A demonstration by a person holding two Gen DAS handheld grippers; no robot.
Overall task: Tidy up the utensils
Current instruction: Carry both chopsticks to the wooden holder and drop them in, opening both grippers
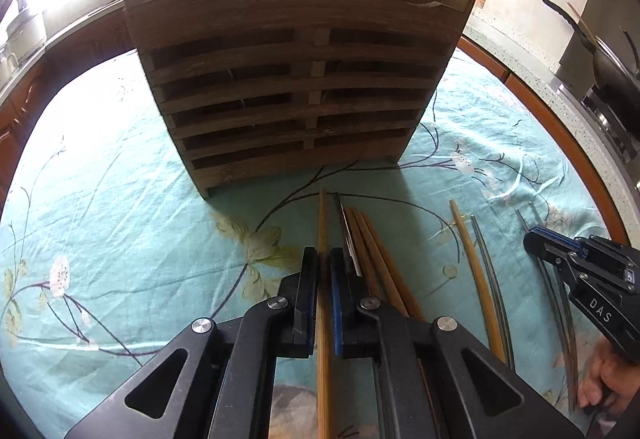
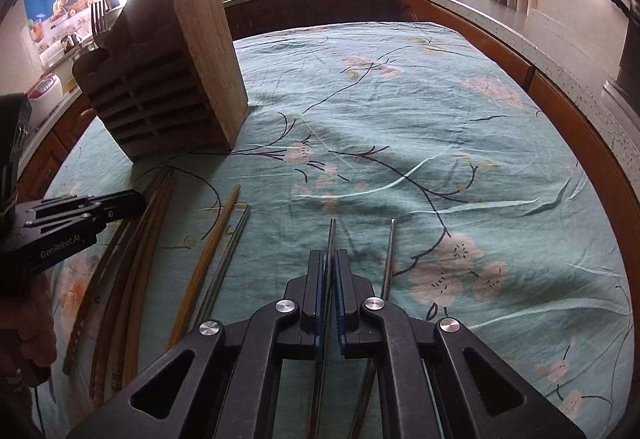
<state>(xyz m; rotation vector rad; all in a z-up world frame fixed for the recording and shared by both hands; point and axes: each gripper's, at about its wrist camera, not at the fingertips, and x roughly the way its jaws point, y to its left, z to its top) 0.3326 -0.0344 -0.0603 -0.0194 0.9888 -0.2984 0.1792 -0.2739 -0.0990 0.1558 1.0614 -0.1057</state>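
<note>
A slatted wooden utensil holder (image 1: 296, 79) stands on the teal floral cloth; it also shows at the left of the right wrist view (image 2: 160, 95), with forks in it. My left gripper (image 1: 324, 259) is shut on a wooden chopstick (image 1: 322, 223) that points at the holder. Several wooden chopsticks (image 1: 376, 255) lie just right of it. My right gripper (image 2: 330, 259) is shut on a metal chopstick (image 2: 332, 235). A second metal chopstick (image 2: 389, 259) lies to its right on the cloth.
One wooden chopstick (image 2: 208, 259) and one metal chopstick (image 2: 228, 255) lie between the grippers. The left gripper body (image 2: 76, 219) shows at the left. A kitchen counter (image 2: 500, 23) with a kettle and jars runs behind; a wok (image 1: 616, 75) sits at the right.
</note>
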